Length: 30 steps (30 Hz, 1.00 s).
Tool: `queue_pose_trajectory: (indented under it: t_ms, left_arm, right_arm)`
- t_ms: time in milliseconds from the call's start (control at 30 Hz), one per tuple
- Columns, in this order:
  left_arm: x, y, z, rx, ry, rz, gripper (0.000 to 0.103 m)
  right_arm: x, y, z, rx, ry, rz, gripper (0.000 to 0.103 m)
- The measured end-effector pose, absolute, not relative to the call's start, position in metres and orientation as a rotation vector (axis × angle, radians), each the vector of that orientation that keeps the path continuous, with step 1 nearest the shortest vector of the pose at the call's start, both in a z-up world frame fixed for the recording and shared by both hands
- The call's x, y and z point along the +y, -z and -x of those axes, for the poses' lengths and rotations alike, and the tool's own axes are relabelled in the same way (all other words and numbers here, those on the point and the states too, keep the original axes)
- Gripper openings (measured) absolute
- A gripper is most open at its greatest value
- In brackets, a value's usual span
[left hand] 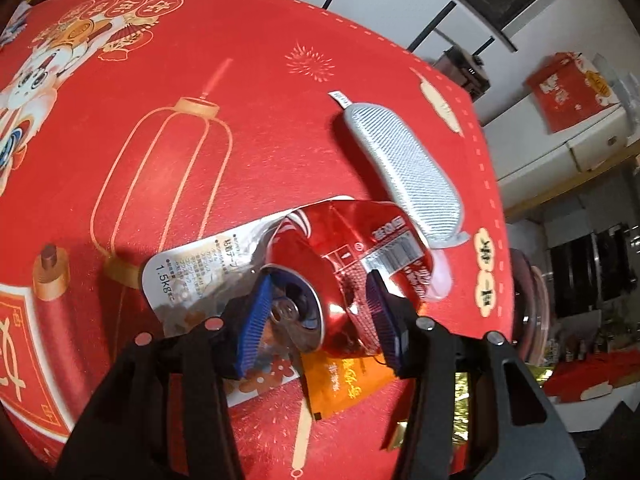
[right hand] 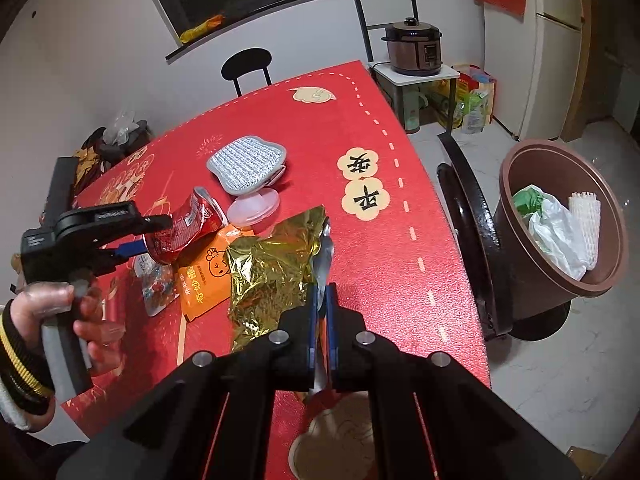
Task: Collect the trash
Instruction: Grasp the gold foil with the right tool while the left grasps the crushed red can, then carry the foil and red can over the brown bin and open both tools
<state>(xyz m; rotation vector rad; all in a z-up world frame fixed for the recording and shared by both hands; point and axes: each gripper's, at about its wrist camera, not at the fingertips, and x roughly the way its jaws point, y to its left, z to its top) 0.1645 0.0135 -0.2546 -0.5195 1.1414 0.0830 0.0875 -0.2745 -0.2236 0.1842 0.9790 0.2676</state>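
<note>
Two hand-held grippers work over one red worktop (right hand: 392, 264). The left hand-held gripper (left hand: 320, 312) has its blue pads against both sides of one crushed red can (left hand: 344, 264), gripping it near its silver top; a barcode shows on the can's side. The can sits at the near middle of the worktop, over a silvery label (left hand: 188, 264) reading "1.5kg". The right hand-held gripper (right hand: 322, 300) is pinched tight on the edge of one crumpled gold foil wrapper (right hand: 272, 268), just right of one orange sachet (right hand: 208, 276) bearing a cartoon face. Farther off lie one grey mesh pad (right hand: 246, 166) and one clear pink lid (right hand: 254, 208). One brown bin (right hand: 532, 272) stands on the floor to the right, holding white and green rubbish
</note>
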Motion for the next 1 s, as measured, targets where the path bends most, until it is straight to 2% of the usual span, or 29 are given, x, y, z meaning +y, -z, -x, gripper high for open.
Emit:
queue_pose_trajectory:
  t_ms: [133,267,700,1000]
  left_arm:
    - [0.013,0.257,-0.164,1.136,-0.084,0.49,0.041]
    - [0.017,0.249,-0.159,1.102,-0.068,0.473,0.027]
    - [0.04,0.201,-0.121,0.959,-0.002,0.424,0.026]
    - [0.055,0.157,-0.105,0.849,-0.014,0.42,0.026]
  right_arm:
    - [-0.275,0.214,-0.086,0.956,-0.275,-0.188,0.006]
    - [-0.275,0.197,-0.086,0.912,-0.291,-0.185,0.006]
    - [-0.292,0.16,-0.098,0.812,-0.302,-0.244,0.005]
    - [-0.343,0.137,-0.111,0.74,-0.204,-0.271,0.005]
